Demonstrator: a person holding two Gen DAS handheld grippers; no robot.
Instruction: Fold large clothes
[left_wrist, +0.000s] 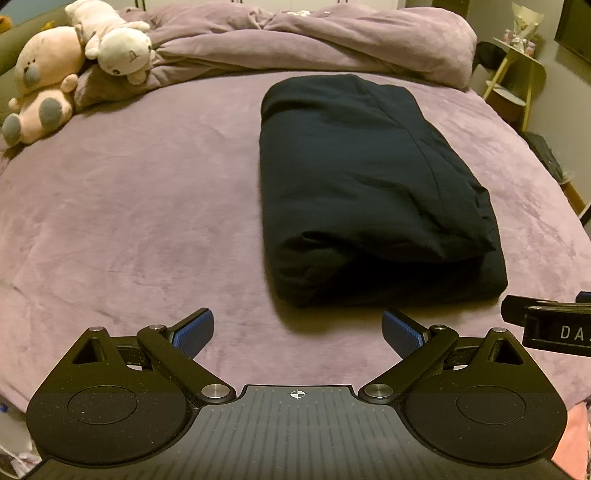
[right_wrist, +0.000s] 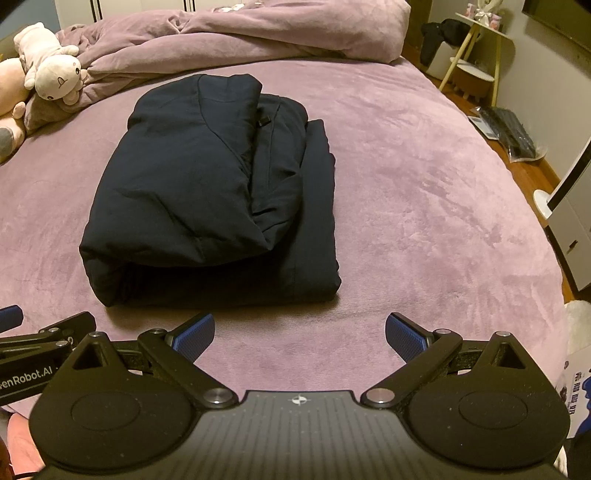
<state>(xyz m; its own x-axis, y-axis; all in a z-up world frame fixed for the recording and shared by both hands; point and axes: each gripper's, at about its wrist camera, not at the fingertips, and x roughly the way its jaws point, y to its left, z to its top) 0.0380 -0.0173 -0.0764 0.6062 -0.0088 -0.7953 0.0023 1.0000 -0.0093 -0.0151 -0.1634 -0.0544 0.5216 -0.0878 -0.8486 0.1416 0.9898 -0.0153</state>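
A dark navy garment (left_wrist: 369, 184) lies folded in a thick rectangular bundle on the purple bed (left_wrist: 129, 203). It also shows in the right wrist view (right_wrist: 210, 192), with layered folds on its right side. My left gripper (left_wrist: 297, 330) is open and empty, just short of the bundle's near edge. My right gripper (right_wrist: 299, 338) is open and empty, also just in front of the bundle. Each gripper's side shows at the edge of the other's view.
A crumpled purple duvet (left_wrist: 314, 44) lies across the head of the bed. Plush toys (left_wrist: 48, 74) sit at the far left. A small wooden side table (right_wrist: 476, 55) and dark items on the floor (right_wrist: 513, 133) are to the right of the bed.
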